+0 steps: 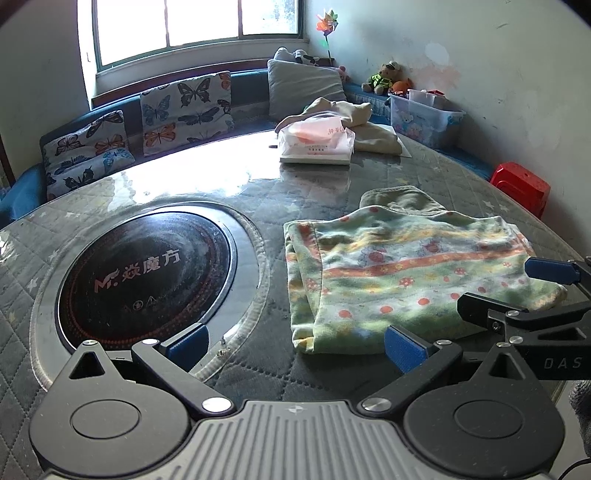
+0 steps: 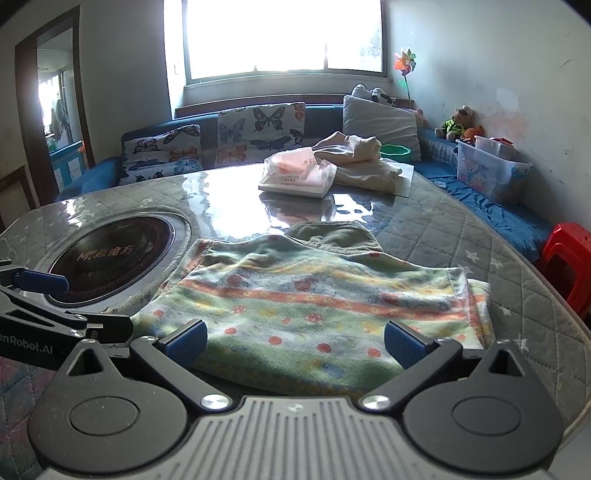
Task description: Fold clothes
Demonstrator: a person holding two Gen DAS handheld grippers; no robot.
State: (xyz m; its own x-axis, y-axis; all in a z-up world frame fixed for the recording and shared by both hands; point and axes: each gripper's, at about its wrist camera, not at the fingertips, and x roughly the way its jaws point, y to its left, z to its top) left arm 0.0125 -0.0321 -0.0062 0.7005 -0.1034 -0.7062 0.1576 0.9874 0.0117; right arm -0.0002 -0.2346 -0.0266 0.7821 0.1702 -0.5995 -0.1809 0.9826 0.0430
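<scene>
Quilted table [image 1: 258, 192], folded garment [image 1: 406, 273] hiding olive cloth [image 1: 402, 201], left tongs [image 1: 295, 345], right tongs [image 2: 295, 341] both apart, empty

The olive garment [image 1: 400, 201] is mostly covered by the patterned fleece garment [image 1: 406, 273] lying over it; only its far edge is seen. The near edge of the fleece is hidden behind the right hand-held gripper [image 2: 295, 345] in the right wrist view. The print on the tissue pack [image 1: 316, 142] is too small to be read. The red stool [image 2: 570, 258] is cut off by the picture's edge. The window [image 2: 284, 35] is overexposed, so nothing outside can be made out.
</scene>
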